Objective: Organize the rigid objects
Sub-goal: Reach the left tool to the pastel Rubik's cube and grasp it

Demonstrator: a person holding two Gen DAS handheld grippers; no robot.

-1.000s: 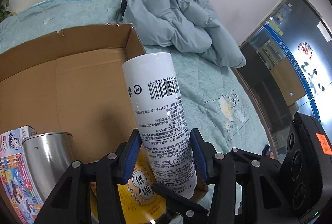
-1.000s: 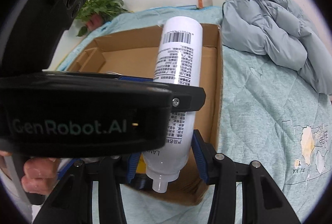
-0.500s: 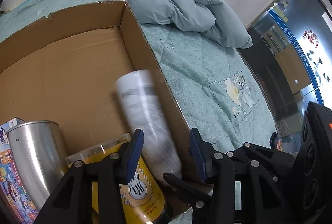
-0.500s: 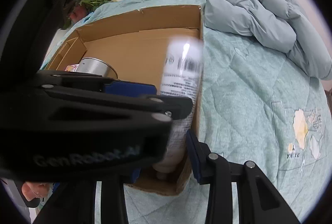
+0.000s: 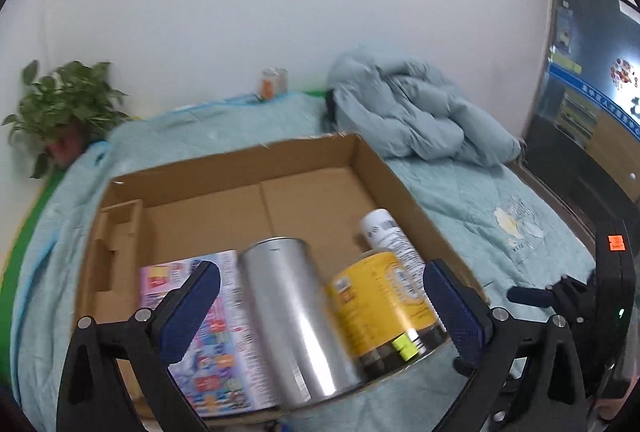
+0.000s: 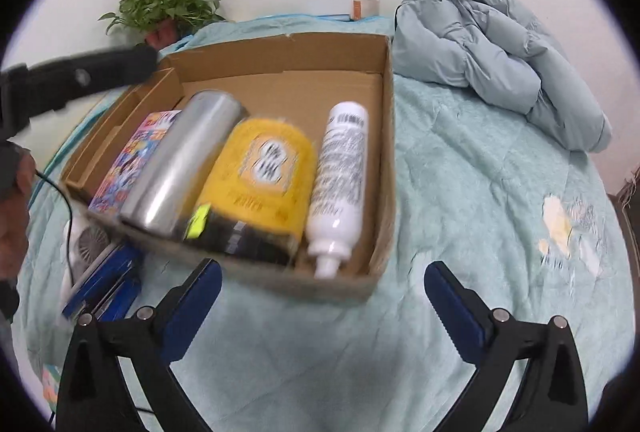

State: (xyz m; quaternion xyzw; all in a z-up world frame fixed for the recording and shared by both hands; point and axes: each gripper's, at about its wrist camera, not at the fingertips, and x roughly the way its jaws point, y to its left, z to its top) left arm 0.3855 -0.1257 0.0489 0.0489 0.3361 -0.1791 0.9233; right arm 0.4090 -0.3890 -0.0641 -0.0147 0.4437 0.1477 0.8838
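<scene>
the white spray bottle (image 6: 340, 175) is seen lying on its side in the cardboard box (image 6: 384, 79), along the right wall, nozzle toward the near edge. just left of it a yellow can (image 6: 264, 171), a silver cylinder (image 6: 184, 159) and a colourful flat box (image 6: 132, 151) are laid side by side. both the left gripper (image 5: 320, 312) and the right gripper (image 6: 322, 306) have just been opening; their jaws are spread wide and nothing is gripped. the box is set on a pale green quilted bedspread (image 6: 480, 211), with a crumpled duvet (image 6: 500, 51) at the far right.
</scene>
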